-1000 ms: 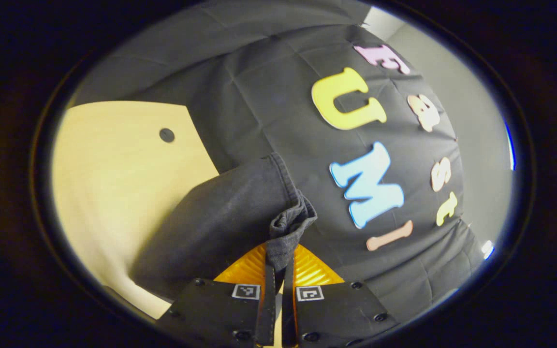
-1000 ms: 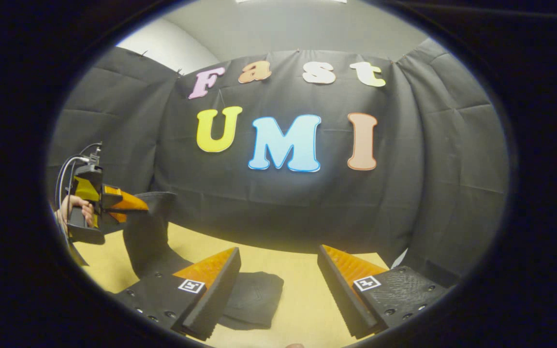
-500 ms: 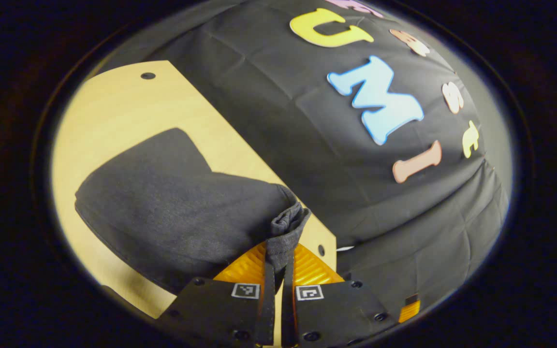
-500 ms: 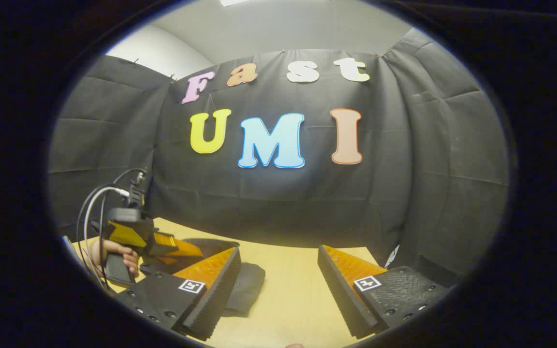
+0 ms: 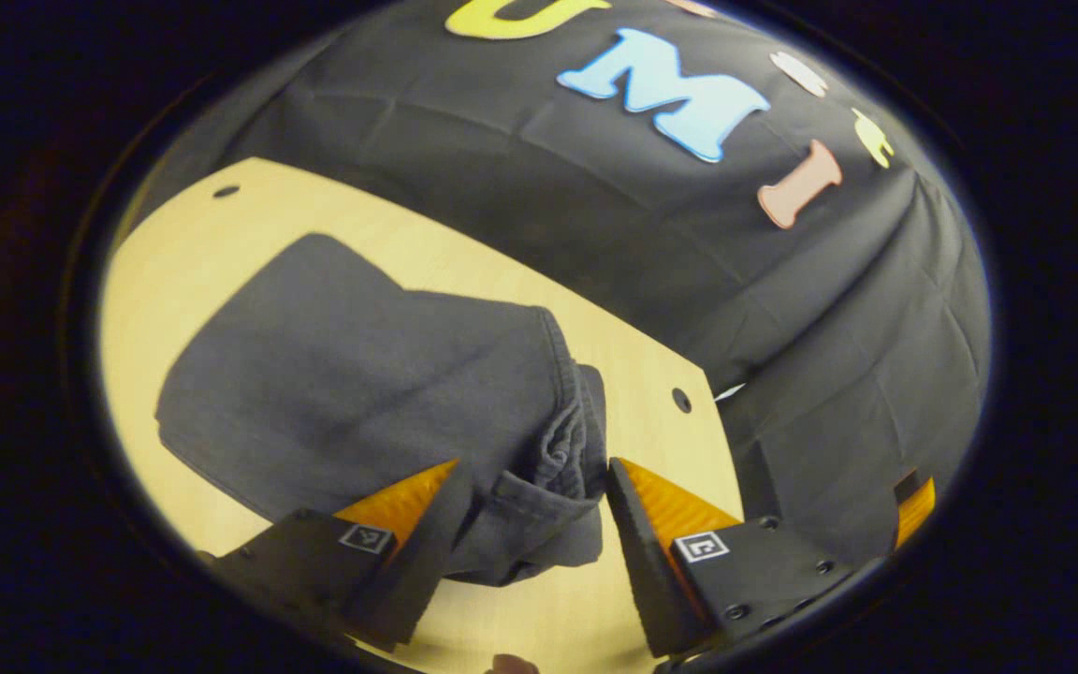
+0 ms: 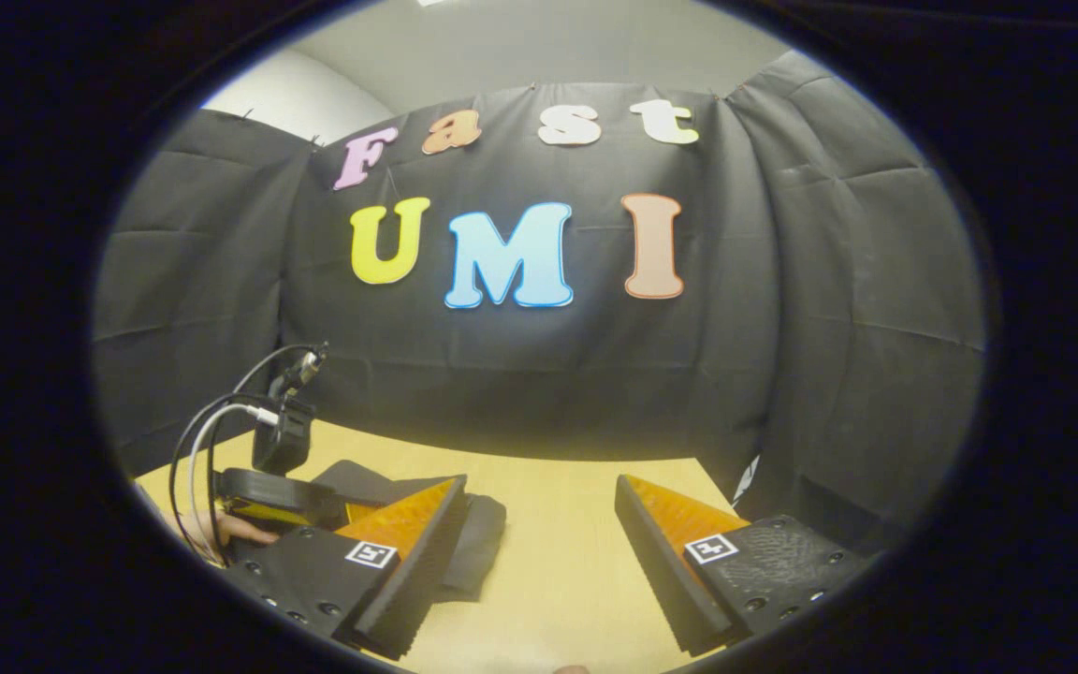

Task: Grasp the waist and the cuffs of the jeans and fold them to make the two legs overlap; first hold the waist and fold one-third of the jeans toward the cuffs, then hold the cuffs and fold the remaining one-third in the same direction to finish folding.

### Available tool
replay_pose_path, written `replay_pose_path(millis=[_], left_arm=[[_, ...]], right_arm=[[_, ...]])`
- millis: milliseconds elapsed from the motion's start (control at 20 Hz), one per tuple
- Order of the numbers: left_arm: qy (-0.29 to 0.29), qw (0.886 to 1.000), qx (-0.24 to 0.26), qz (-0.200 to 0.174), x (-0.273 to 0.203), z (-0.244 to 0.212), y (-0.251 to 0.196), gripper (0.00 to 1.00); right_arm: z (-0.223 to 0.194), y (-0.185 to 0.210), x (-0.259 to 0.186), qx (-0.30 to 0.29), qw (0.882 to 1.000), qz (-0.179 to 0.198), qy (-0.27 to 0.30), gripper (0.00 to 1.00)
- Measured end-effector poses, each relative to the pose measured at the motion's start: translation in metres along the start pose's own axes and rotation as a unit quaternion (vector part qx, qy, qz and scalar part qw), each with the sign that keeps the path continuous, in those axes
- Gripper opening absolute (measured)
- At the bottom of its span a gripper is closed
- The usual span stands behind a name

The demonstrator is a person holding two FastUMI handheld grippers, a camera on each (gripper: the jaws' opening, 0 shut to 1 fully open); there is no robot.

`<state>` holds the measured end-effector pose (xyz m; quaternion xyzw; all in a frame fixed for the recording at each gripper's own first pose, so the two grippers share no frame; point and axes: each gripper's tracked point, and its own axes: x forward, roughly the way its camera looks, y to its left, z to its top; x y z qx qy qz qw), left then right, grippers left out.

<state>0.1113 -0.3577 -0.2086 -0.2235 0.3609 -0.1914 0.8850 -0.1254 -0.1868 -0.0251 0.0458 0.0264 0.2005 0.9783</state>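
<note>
In the left gripper view, the left hand-held gripper (image 5: pixel 530 524) is being held wide open over the desk (image 5: pixel 221 243), gripping nothing, its fingers set either side of the bunched edge of the dark jeans (image 5: pixel 352 393). The jeans are lying folded on the desk, near its far edge. In the right gripper view, the right hand-held gripper (image 6: pixel 539 552) is being held wide open and empty above bare desk, just right of the jeans.
</note>
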Motion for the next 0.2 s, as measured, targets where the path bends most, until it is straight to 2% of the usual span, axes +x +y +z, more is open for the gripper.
replay_pose_path(millis=[100, 200], left_arm=[[-0.036, 0.997, 0.063, 0.005, -0.03, 0.017, -0.012, 0.96], [-0.076, 0.99, 0.121, 0.012, -0.059, 0.034, -0.026, 0.96]], right_arm=[[0.006, -0.002, -0.007, -0.003, 1.0, -0.01, -0.006, 0.95], [0.01, -0.008, -0.013, -0.007, 1.0, -0.021, -0.011, 0.95]])
